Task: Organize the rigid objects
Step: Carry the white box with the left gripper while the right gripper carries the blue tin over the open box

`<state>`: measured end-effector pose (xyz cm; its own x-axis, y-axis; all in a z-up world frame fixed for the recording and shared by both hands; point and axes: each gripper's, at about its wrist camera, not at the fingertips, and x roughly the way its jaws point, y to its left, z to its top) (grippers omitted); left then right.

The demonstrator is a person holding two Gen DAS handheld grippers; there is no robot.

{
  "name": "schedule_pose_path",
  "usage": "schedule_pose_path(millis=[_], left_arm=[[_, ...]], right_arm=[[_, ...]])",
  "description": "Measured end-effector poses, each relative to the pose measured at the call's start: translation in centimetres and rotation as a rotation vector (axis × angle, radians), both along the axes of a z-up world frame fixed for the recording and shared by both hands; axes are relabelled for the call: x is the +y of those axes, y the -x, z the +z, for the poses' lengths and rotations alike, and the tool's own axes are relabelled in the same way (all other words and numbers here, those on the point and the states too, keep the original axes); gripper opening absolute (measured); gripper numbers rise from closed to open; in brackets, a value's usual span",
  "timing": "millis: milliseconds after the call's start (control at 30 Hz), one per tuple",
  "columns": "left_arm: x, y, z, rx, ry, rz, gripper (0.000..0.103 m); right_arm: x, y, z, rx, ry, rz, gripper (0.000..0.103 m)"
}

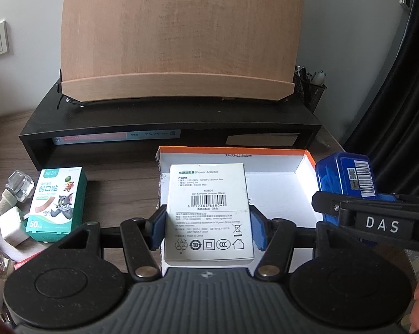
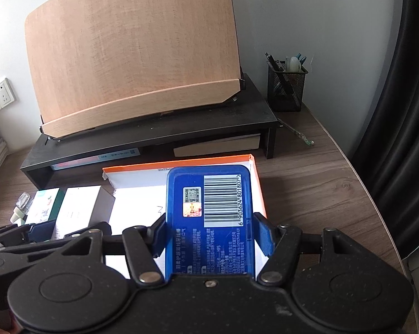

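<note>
On the left of the wood-grain surface (image 1: 120,178) lie one clear glass bottle with a pale cap (image 1: 16,188), one small white plug adapter (image 1: 13,225) and one green-and-white cardboard box of cartoon plasters (image 1: 57,200), standing upright just beside them. To their right sits one shallow open cardboard box with orange edges and a white inside (image 1: 279,161), in front of one black monitor riser (image 1: 167,119) that carries one tilted light-wood board (image 1: 178,36). The left gripper (image 1: 208,228) has its two blue-padded fingers (image 1: 158,226) closed against the sides of one white cardboard power-adapter box (image 1: 206,208), held label-up over the left part of the open box. The right gripper (image 2: 211,235) has its two fingers (image 2: 263,233) clamped on one blue plastic rounded case with a barcode label (image 2: 209,194), held over the right part of the same box. At far right, by the wall, stands one black mesh pen holder (image 2: 286,86).
</note>
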<state>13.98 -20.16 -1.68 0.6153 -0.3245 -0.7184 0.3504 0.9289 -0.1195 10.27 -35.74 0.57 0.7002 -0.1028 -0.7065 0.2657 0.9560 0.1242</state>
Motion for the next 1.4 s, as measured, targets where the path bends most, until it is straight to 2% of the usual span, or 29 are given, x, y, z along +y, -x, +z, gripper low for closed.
schedule_pose_path(millis=[633, 1400], left_arm=[[-0.7, -1.5, -0.9, 0.020, -0.006, -0.029, 0.060], [-0.4, -0.9, -0.5, 0.011, 0.005, -0.041, 0.060]], right_arm=[[0.0, -1.5, -0.2, 0.014, 0.012, -0.021, 0.075], [0.6, -1.0, 0.3, 0.007, 0.027, -0.042, 0.075]])
